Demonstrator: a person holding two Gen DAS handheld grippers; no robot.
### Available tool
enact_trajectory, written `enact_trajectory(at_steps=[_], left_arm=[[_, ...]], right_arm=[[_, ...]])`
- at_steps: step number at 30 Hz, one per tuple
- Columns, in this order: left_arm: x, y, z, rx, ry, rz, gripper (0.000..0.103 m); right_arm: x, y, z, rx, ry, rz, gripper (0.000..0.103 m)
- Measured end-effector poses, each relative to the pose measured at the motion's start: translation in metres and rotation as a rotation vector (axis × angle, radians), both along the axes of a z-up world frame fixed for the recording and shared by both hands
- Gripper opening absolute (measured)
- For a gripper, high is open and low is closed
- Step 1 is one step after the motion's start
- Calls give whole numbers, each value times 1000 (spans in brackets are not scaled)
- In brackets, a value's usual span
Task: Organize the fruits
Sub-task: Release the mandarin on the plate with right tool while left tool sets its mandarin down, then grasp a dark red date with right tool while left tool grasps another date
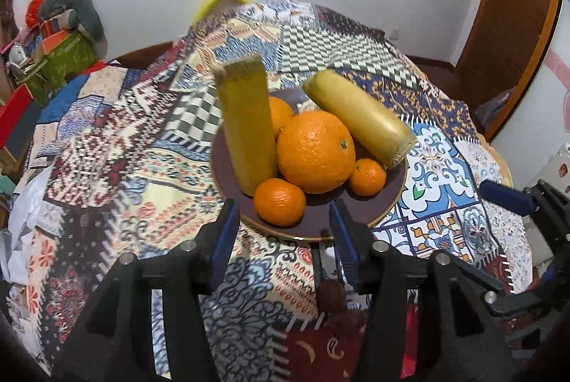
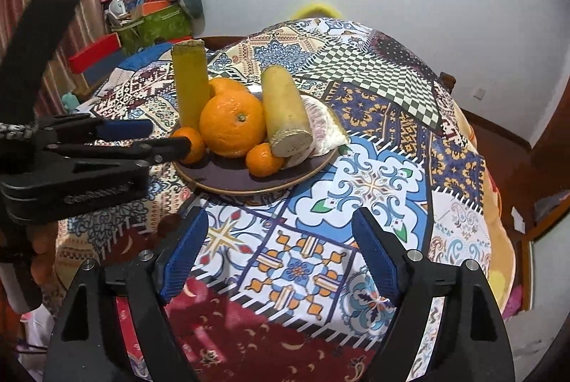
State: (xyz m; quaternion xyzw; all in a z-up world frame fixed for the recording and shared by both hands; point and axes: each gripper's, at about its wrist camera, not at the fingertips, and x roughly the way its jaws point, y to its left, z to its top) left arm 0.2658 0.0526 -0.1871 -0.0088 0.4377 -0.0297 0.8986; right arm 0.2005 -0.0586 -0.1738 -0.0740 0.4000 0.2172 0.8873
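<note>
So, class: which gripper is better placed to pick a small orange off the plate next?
Probably the left gripper: its open jaws already frame the near small orange on the plate. The right gripper is open over bare cloth, apart from the plate.

The big orange has shiny, bumpy skin. The two yellow-green stalks look smooth on the sides and rough at the cut ends. The dark plate is smooth and glossy. A patterned cloth covers the table. The left tongs look like matt black plastic with ridged blue pads and shiny metal pins.
</note>
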Motion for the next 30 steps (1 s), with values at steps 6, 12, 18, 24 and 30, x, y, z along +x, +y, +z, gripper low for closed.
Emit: enact_trajectory(at_steps=[6, 12, 18, 24, 30], left_arm=[[-32, 15, 19, 0, -39, 31, 53], [-66, 30, 27, 7, -57, 56, 57], [-87, 40, 22, -5, -45, 70, 58], [-99, 51, 7, -23, -11, 87, 58], [-108, 60, -2, -55, 6, 109, 58]], right_arm=[[-9, 7, 4, 18, 19, 14, 81], [-18, 16, 7, 29, 40, 45, 81], [-23, 28, 0, 54, 75, 70, 81], [-24, 40, -10, 65, 112, 107, 69], [-26, 58, -21, 49, 158, 163, 55]])
